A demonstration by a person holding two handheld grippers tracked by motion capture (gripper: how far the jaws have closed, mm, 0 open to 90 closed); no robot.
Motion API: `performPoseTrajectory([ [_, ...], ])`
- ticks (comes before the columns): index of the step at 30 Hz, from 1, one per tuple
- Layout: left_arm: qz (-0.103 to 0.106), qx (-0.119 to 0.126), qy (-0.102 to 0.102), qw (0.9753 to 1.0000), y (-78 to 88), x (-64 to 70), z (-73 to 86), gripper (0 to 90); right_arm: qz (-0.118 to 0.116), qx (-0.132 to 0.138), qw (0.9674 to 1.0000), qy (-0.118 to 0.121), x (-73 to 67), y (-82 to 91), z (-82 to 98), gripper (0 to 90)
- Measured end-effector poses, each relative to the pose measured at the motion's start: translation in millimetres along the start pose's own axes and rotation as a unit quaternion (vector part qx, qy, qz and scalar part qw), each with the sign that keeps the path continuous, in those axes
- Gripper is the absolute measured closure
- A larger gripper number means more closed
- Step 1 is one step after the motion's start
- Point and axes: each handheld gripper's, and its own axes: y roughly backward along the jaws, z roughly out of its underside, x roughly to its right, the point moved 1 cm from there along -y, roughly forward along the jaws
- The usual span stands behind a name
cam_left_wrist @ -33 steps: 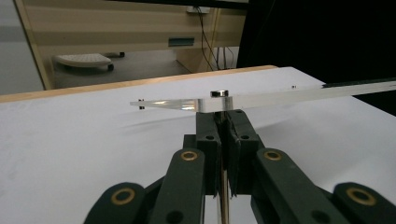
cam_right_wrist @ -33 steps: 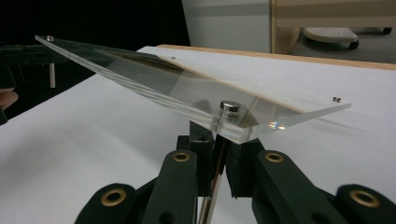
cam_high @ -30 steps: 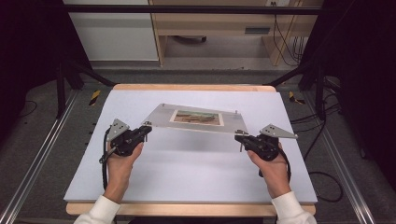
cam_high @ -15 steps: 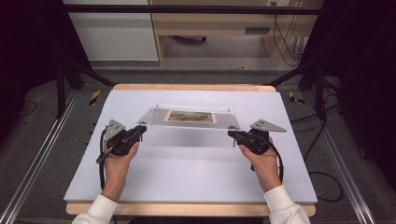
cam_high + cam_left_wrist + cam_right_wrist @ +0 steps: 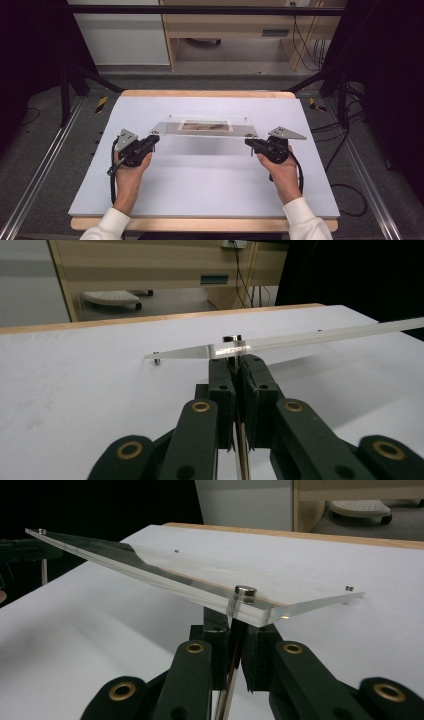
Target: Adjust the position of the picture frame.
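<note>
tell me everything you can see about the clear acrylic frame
The clear acrylic frame is a thin transparent rectangular panel with a small picture mounted at its centre and round metal studs at the corners. It is lifted off the white table, roughly level. The left gripper and right gripper are each clamped at a near corner, at the stud's post beneath the panel.

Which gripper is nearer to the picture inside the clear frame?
Left, narrowly. The left gripper pinches the clear frame's near-left corner, close beside the picture; the right gripper pinches the near-right corner, slightly farther off.
</note>
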Motion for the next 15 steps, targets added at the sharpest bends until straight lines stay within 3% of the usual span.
performPoseTrajectory([
  [8, 0.007, -0.013, -0.001, 0.9999, 2.4, 3.6, 7.1, 83.4, 0.003, -0.013, 0.9999, -0.001, 3.0, 0.0, 7.3, 83.1],
  [15, 0.025, -0.03, -0.005, 0.9992, 5.0, 11.4, 15.0, 83.5, 0.006, -0.024, 0.9997, -0.007, 9.8, 2.8, 14.2, 83.8],
])
